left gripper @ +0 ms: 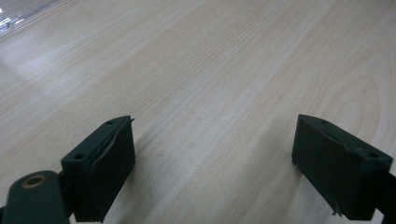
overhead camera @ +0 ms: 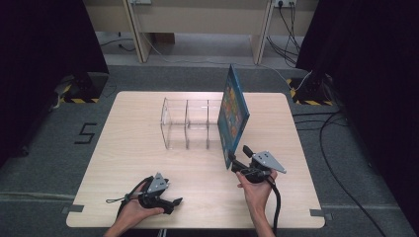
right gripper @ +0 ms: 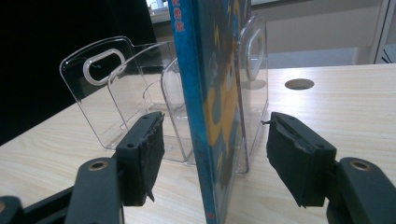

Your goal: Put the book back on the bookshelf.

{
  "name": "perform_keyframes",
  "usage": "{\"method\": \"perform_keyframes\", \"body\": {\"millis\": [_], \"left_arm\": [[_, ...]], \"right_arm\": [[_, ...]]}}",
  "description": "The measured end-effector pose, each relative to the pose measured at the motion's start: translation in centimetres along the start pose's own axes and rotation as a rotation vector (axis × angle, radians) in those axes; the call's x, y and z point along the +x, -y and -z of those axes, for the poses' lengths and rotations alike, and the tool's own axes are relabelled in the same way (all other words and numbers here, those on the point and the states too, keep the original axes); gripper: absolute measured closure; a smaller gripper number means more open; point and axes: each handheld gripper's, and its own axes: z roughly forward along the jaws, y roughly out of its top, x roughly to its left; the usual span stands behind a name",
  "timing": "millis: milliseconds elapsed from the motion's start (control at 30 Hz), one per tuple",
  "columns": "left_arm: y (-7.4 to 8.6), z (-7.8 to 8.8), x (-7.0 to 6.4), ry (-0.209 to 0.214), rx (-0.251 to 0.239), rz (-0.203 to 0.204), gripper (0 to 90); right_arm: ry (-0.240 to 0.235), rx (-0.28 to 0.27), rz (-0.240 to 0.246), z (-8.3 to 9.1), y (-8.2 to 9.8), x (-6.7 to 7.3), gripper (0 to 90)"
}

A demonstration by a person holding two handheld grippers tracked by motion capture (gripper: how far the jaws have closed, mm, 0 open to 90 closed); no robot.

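- A thin blue picture book (overhead camera: 233,114) stands upright on edge in the right end of a clear plastic divided rack (overhead camera: 190,123) at mid-table.
- The right gripper (right gripper: 215,154) has its jaws spread either side of the book's spine (not touching it).
- The left gripper (left gripper: 212,165) rests low over the pale wooden table (overhead camera: 138,163), jaws wide apart, holding nothing.

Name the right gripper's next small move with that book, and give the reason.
Probably ease the right gripper back off the book. Its jaws stand open on either side of the blue spine, apart from it, and the book stands upright in the end slot of the clear divider rack, so it looks placed.
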Motion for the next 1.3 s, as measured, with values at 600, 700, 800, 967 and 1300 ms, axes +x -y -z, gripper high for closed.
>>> {"method": "perform_keyframes", "body": {"millis": [600,700,800,967,1300], "left_arm": [[0.0,0.0,0.0,0.002,0.003,-0.002,11.4],[0.0,0.0,0.0,0.002,0.003,-0.003,11.4],[0.0,0.0,0.0,0.002,0.003,-0.003,11.3],[0.0,0.0,0.0,0.002,0.004,-0.003,11.2],[0.0,0.0,0.0,0.002,0.006,-0.007,11.3]], "right_arm": [[-0.025,-0.002,0.016,0.9,0.0,-0.3,32.5],[-0.028,0.000,0.013,1.1,0.0,-0.5,31.8],[-0.027,0.002,0.021,1.4,0.0,-0.6,30.6],[-0.031,0.004,0.016,1.9,0.1,-0.8,29.0],[-0.041,0.028,0.026,2.8,0.4,-1.1,26.5]]}}
